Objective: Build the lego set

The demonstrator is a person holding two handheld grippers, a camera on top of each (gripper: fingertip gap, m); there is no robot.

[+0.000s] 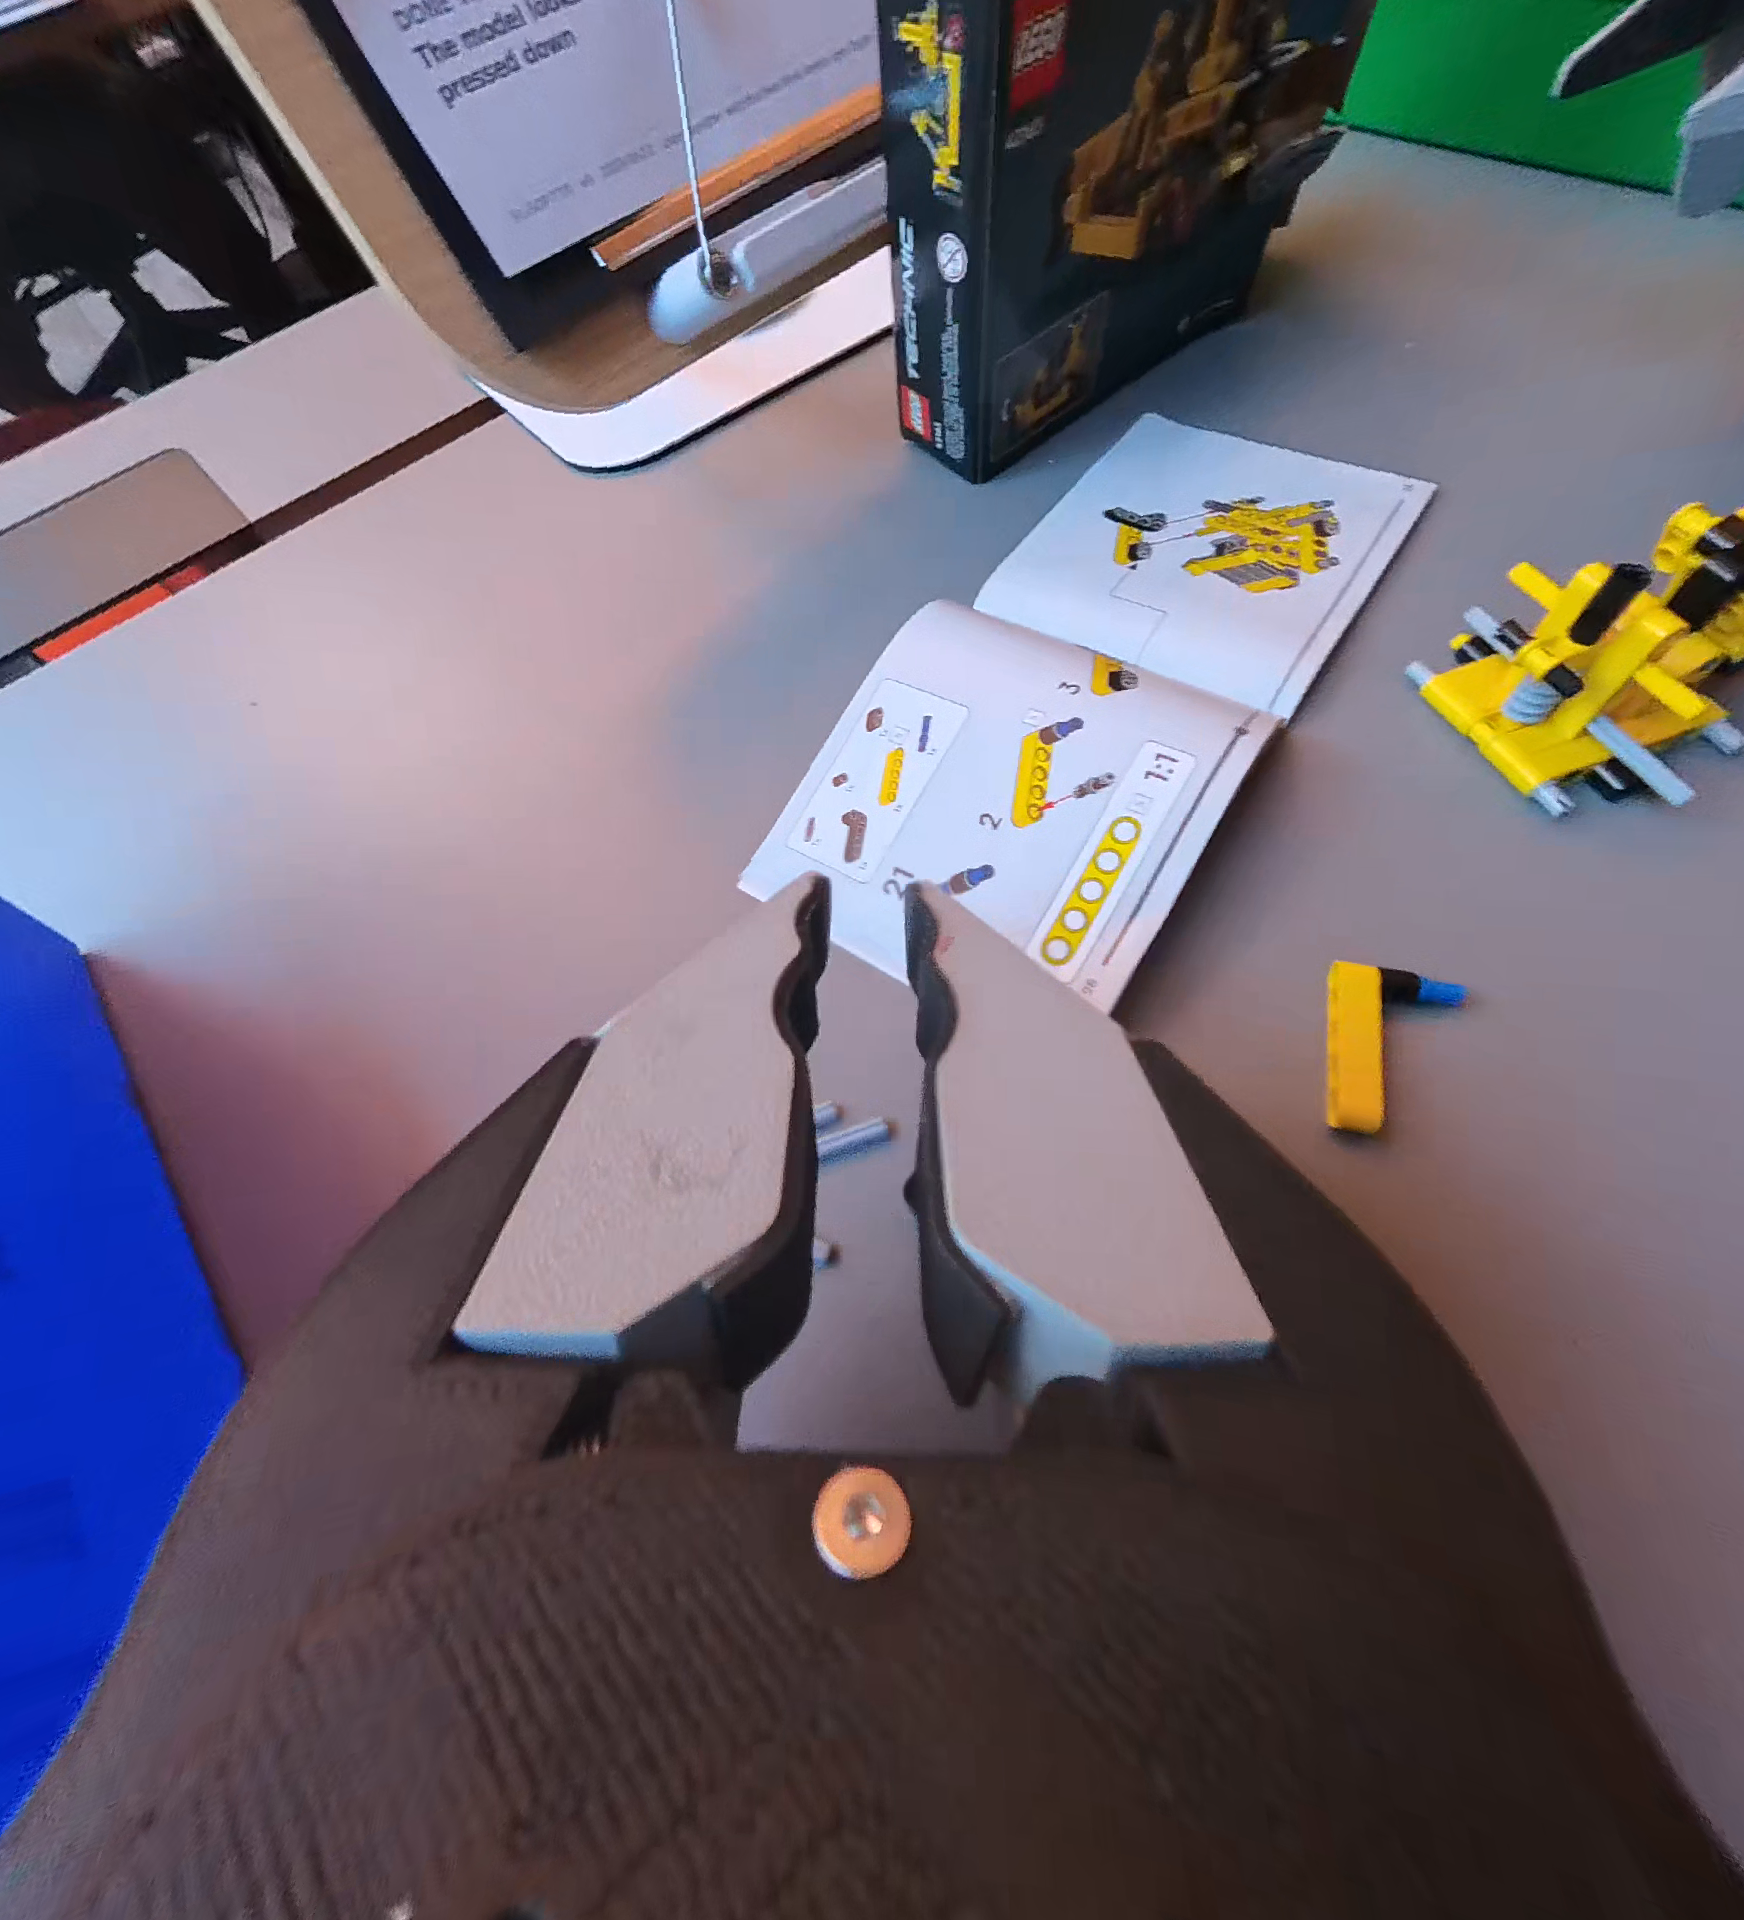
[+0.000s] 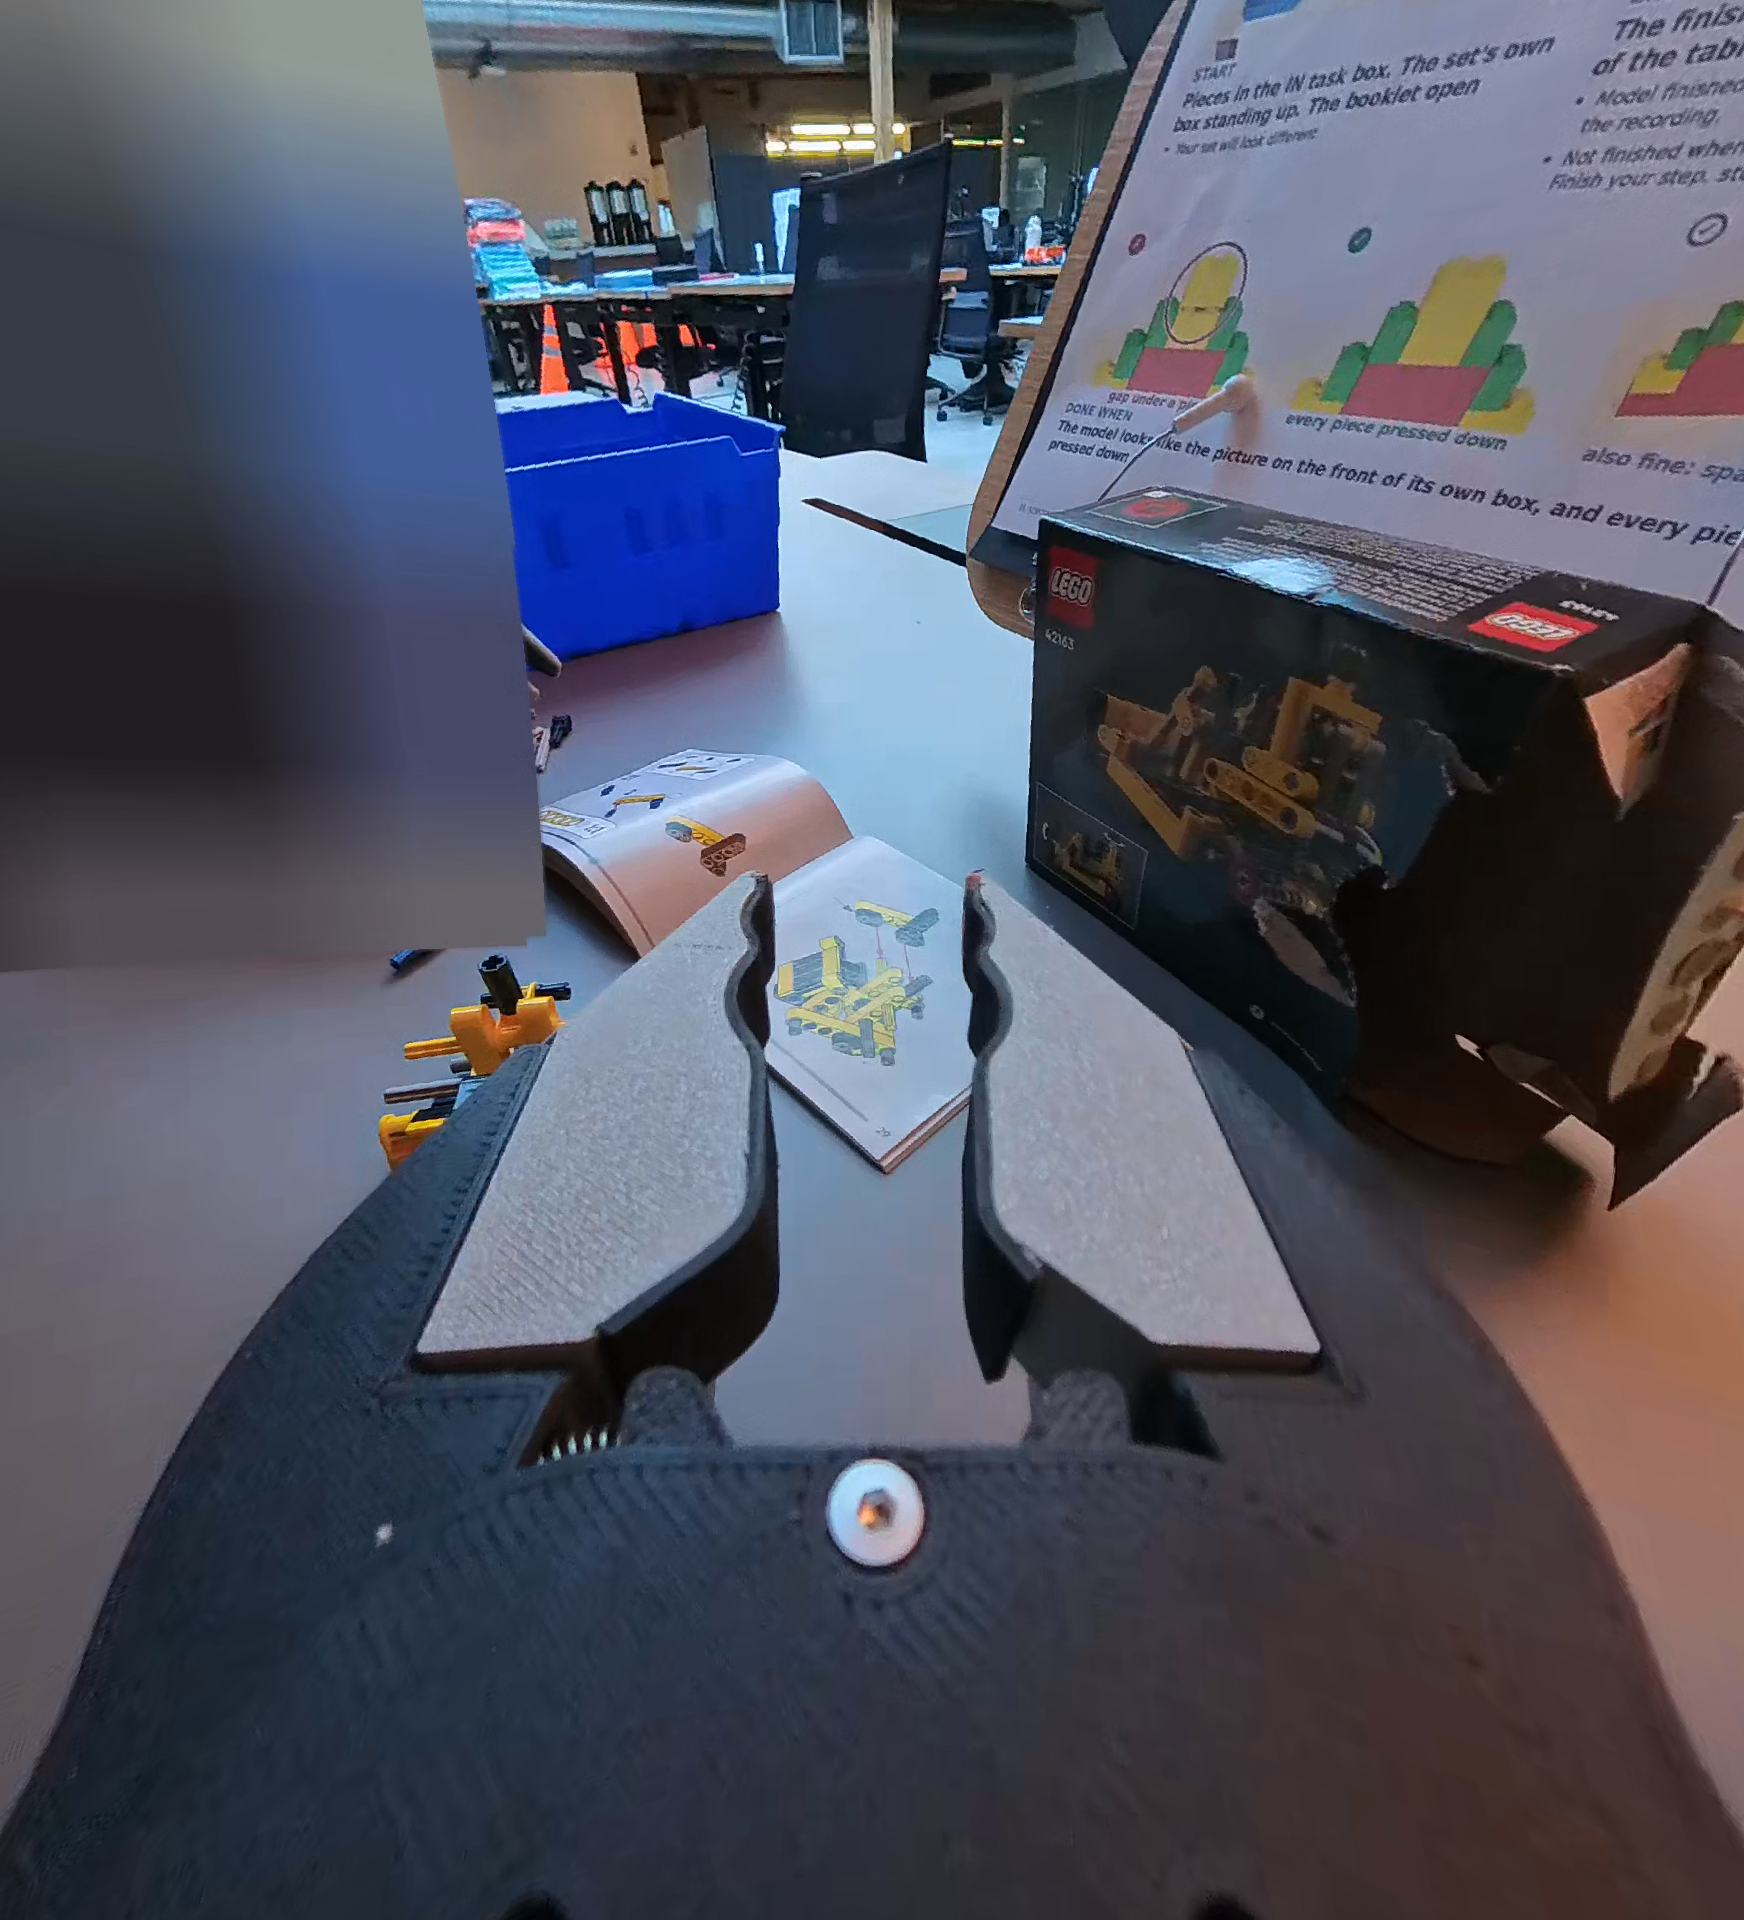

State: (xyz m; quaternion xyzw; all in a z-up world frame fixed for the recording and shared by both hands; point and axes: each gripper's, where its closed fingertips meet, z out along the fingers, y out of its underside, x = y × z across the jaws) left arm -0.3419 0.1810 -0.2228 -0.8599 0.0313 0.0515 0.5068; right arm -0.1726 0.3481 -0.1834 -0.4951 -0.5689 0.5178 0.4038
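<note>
Both empty: left gripper (image 1: pixel 866 899) narrowly parted, right gripper (image 2: pixel 866 896) spread wider. Yellow beam (image 1: pixel 1355 1044) with blue pin lies right of the open booklet (image 1: pixel 1086 727), partial model (image 1: pixel 1616 675) beyond it. Suggest pinching beam across its long sides, pin kept clear.

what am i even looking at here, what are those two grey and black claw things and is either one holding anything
Those are two hand-held grippers, each carrying a camera that looks along its fingers, so each picture is one gripper's own view. The left gripper and the right gripper are both open and hold nothing. On the grey table lie an open instruction booklet, the upright Lego box, a partly built yellow model, a yellow beam with a blue pin and loose small pins. A blue bin sits farther off, in the right gripper's view.
</note>
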